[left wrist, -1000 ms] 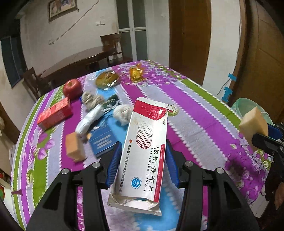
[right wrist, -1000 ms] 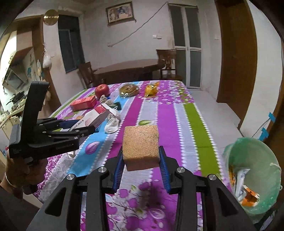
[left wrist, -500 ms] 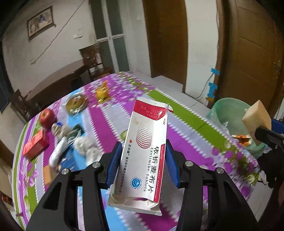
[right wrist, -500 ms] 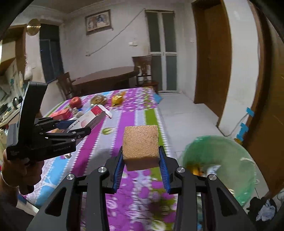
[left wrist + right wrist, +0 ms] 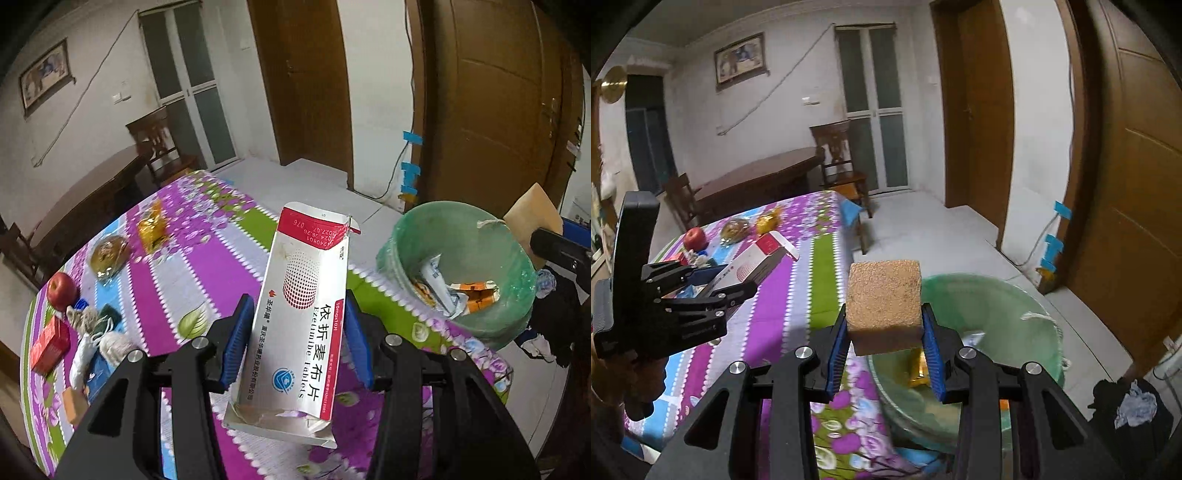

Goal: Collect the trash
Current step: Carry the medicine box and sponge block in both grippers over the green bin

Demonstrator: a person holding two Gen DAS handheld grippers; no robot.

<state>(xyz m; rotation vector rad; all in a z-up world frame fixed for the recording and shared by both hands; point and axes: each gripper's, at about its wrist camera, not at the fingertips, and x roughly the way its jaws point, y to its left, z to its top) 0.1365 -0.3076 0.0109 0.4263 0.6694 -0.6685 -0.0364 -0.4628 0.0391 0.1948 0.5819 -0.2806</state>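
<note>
Trash is in both hands at this moment: the left tool [image 5: 295, 343] pinches a torn-open tablet box [image 5: 303, 321] by its long sides, upright between the blue pads, and the right tool [image 5: 884, 349] pinches a tan sponge block [image 5: 884, 306], its pads pressed against the block's two sides. Both sets of jaws stand partly spread, only as wide as what they grip. The step in hand looks like the carry to the bin: a green-lined bin [image 5: 1027, 306] stands on the floor just past the table's [image 5: 229, 258] near corner and already has wrappers in it (an orange carton and a white packet show in the left view). The sponge block hangs over the bin's near rim, while the box is over the table corner, beside the bin, not above it. The next move, as I judge it, calls for bringing each piece squarely over the bin's mouth, then spreading the jaws so it drops inside; the box is long and light, so it could catch the rim if let go too early. More things remain on the table, among them an apple [image 5: 61, 291] and a red box [image 5: 50, 349].
</note>
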